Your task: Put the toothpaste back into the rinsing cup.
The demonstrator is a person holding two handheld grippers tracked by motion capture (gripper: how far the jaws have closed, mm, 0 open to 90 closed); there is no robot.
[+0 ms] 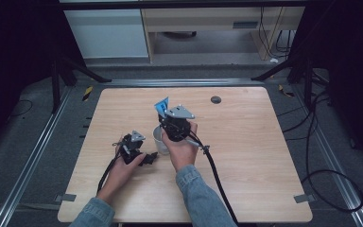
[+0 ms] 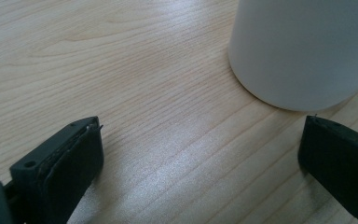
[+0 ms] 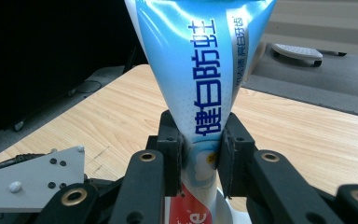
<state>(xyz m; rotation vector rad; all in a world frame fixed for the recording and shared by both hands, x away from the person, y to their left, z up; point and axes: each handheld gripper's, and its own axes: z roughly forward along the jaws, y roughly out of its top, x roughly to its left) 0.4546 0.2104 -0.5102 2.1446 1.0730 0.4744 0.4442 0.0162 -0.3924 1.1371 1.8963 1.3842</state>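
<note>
Currently the right gripper (image 3: 200, 154) pinches a soft, squashy toothpaste tube (image 3: 200, 70) above the white cup (image 1: 159, 137); grip its stiffer lower body. At the cup's eight o'clock, the left gripper (image 2: 200, 154) is spread.

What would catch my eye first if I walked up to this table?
Probably the blue toothpaste tube, pinched upright in the right tongs above the middle of the wooden table. Just below it stands a white cup, with the left tongs resting open on the wood beside it.
</note>
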